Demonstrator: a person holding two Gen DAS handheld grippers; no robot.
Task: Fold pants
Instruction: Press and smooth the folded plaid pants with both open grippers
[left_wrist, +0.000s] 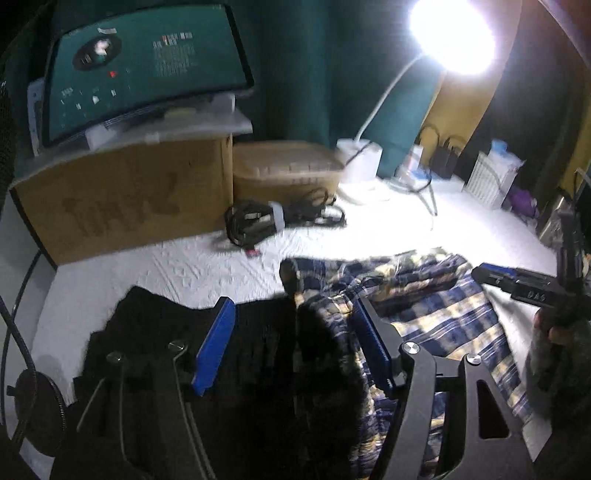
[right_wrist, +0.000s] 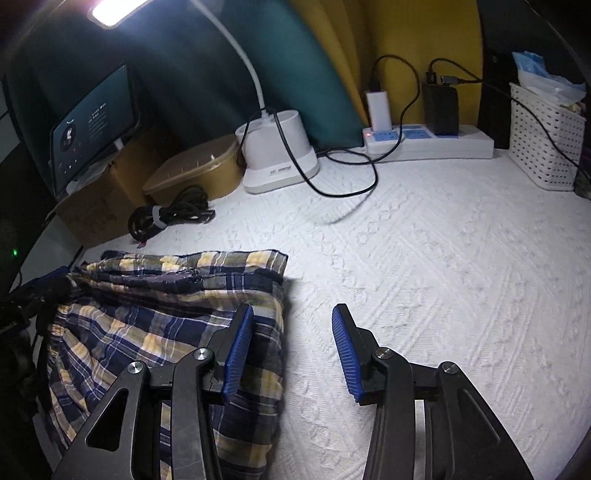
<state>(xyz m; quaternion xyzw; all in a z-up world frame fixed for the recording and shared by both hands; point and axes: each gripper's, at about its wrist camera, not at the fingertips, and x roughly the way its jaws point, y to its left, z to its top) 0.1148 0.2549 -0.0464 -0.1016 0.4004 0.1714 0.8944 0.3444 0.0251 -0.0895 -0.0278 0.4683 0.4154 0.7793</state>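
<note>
The blue, yellow and white plaid pants (right_wrist: 155, 317) lie folded on the white textured cover (right_wrist: 424, 277), waistband to the left. My right gripper (right_wrist: 292, 308) hovers open over their right edge; its left finger is above the fabric, its right finger above bare cover, and nothing is pinched. In the left wrist view the pants (left_wrist: 436, 310) spread to the right. My left gripper (left_wrist: 292, 301) stands open above their shadowed left end, with no cloth between the pads. A black garment (left_wrist: 155, 325) lies under its left finger. The right gripper (left_wrist: 517, 284) and a hand show at the right edge.
At the back stand a cardboard box (left_wrist: 122, 199) with a monitor (left_wrist: 144, 70) on it, a tan lidded container (right_wrist: 195, 170), a bundled black cable (right_wrist: 170, 216) and a lit desk lamp (right_wrist: 277, 158). A power strip (right_wrist: 428, 142) and a white basket (right_wrist: 543, 140) sit at the back right.
</note>
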